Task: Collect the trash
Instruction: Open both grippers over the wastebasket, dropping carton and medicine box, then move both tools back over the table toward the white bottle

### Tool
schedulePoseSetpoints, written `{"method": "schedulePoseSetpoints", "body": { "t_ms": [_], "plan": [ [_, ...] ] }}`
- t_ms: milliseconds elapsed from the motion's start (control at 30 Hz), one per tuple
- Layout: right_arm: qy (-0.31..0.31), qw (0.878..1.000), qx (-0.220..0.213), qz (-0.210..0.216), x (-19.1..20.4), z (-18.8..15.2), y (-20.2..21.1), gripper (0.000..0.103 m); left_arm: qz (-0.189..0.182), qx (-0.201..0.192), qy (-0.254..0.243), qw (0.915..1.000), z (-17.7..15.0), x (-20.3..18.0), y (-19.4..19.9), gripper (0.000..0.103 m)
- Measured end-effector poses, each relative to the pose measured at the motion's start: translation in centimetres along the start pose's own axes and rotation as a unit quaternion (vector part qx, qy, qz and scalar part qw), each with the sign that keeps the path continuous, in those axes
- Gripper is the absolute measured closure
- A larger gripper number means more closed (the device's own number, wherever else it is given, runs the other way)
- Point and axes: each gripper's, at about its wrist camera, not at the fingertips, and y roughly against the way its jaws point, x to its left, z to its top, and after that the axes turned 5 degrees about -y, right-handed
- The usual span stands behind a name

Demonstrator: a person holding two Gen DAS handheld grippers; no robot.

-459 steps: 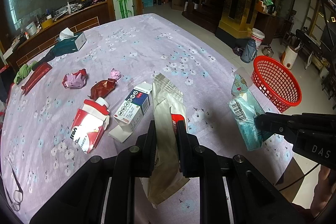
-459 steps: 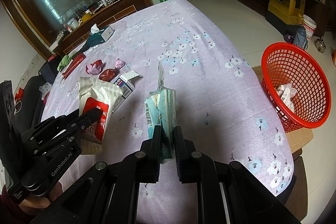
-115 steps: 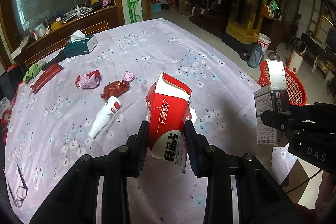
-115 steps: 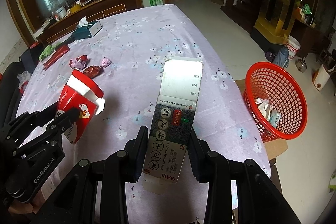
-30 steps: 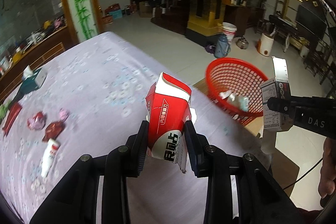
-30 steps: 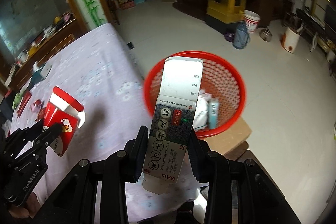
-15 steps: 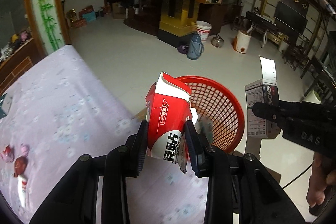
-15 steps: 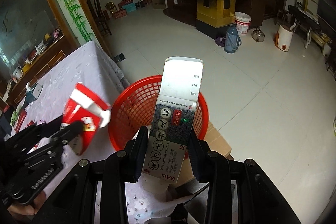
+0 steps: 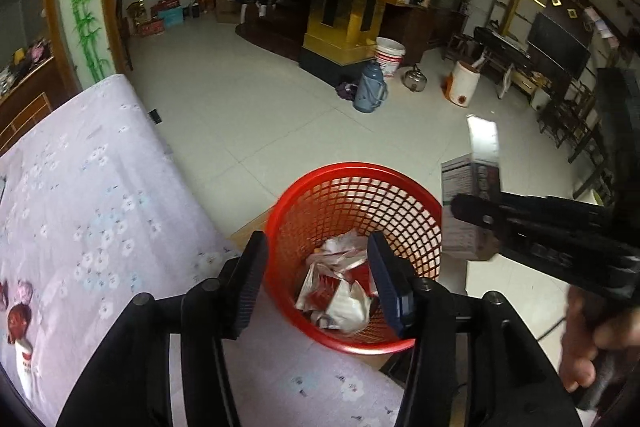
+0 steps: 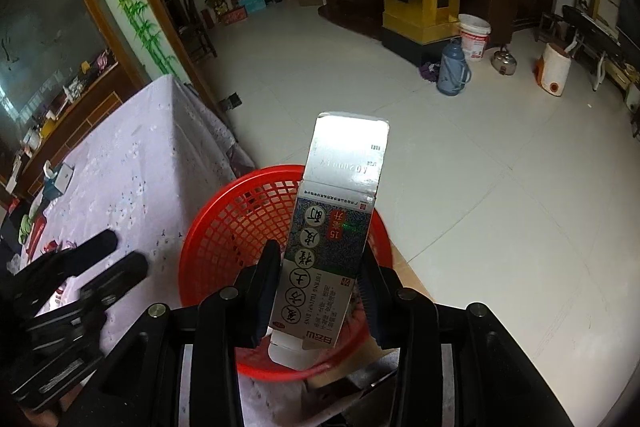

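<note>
Tablecloth (image 9: 80,195), lilac with small white blossoms, fills the left of the left wrist view and runs down under the gripper at the bottom. Right at its edge, centre frame, sits the red basket (image 9: 400,203), an open mesh tub with crumpled white and red wrappers (image 9: 340,287) heaped in its bottom. The left gripper (image 9: 316,279) hangs directly over that heap, its two fingers spread wide with nothing between them, the trash showing through the gap.

Over on the right of the same view, the right gripper (image 9: 476,219) reaches in from the edge, clamped on a tall carton (image 9: 468,195) that stands upright just beside the basket's right rim. A hand (image 9: 592,339) grips the handle at lower right.

From the right wrist view the carton (image 10: 332,239) is dead centre, grey-green with printed characters and its top flap open, squeezed between the two fingers of the right gripper (image 10: 320,287) and poised above the basket (image 10: 224,223).

Small stuff last: at the far left edge of the left wrist view, a dark red wrapper (image 9: 18,321) and a white tube (image 9: 28,363) lie on the cloth, well apart from the basket.
</note>
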Motion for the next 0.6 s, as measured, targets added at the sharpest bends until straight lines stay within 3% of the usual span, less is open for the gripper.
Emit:
{"method": "schedulePoseSetpoints", "body": {
  "t_ms": [67, 133, 367, 600],
  "plan": [
    [0.005, 1.000, 0.009, 0.003, 0.3, 0.2, -1.1, 0.058, 0.007, 0.003, 0.009, 0.9999, -0.5, 0.6, 0.6, 0.053],
    [0.018, 1.000, 0.020, -0.005, 0.8, 0.4, -2.3, 0.043, 0.011, 0.006, 0.021, 0.9997, -1.4, 1.3, 1.2, 0.053],
    [0.033, 0.999, 0.023, 0.008, 2.0, -0.5, -2.1, 0.042, 0.057, 0.014, 0.046, 0.9972, -4.8, 3.7, 3.8, 0.053],
    [0.070, 0.993, 0.052, 0.077, 6.5, -3.8, -0.5, 0.042, 0.096, 0.030, 0.101, 0.9899, -9.3, 7.9, 6.9, 0.053]
  ]
}}
